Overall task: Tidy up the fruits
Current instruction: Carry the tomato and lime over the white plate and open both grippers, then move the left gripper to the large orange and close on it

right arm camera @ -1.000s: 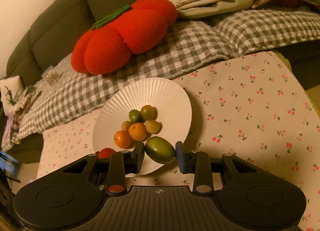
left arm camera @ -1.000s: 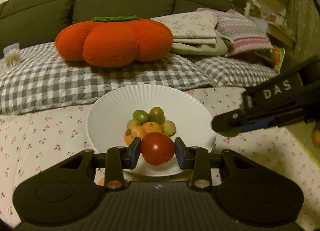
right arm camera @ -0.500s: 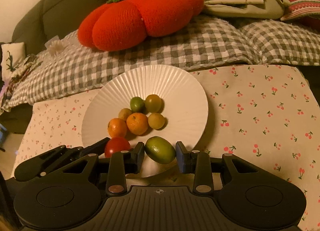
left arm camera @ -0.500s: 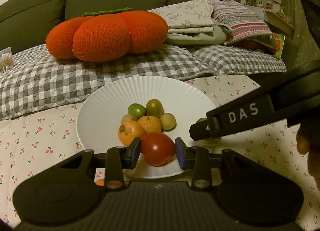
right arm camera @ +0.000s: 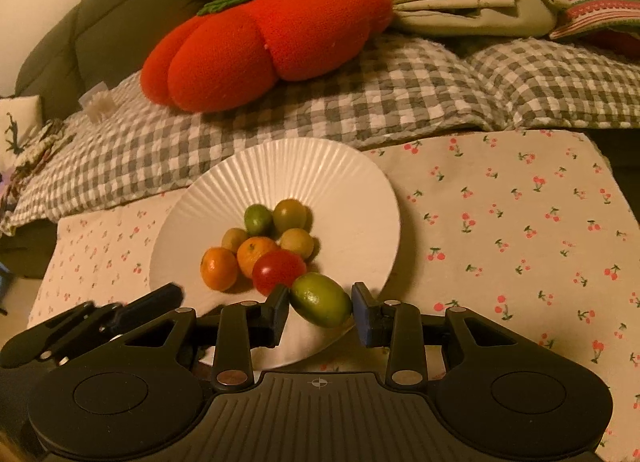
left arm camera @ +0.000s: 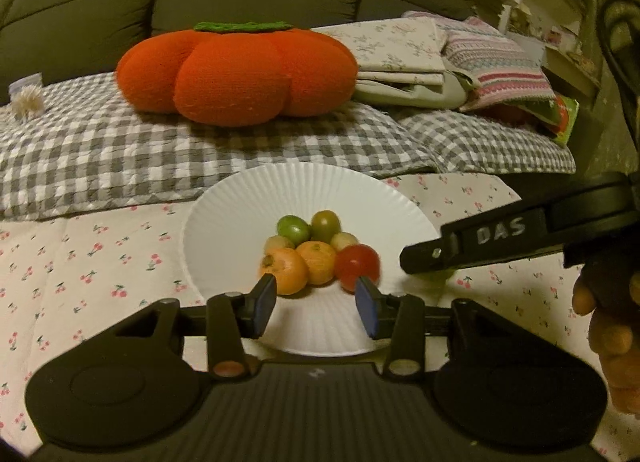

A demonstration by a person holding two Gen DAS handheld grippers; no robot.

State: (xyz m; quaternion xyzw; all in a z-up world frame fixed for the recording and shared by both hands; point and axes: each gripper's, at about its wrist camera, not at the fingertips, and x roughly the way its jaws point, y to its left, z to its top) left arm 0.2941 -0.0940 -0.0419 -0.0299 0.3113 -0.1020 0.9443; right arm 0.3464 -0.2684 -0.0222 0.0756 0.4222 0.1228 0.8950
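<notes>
Two sets of your fingers were opening: left gripper empty behind the glossy round tomato; right gripper loosening around the smooth oval lime on the ribbed white plate.

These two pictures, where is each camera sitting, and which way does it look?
Left wrist view: sits on the left tongs, looking forward and down at the plate; the tongs are opening, the red tomato released. The right tongs' finger and a hand show.
Right wrist view: sits on the right tongs, also facing the plate; they are opening around a green lime. The left tongs show at lower left.
Shared: plate, fruit pile, pumpkin cushion.
</notes>
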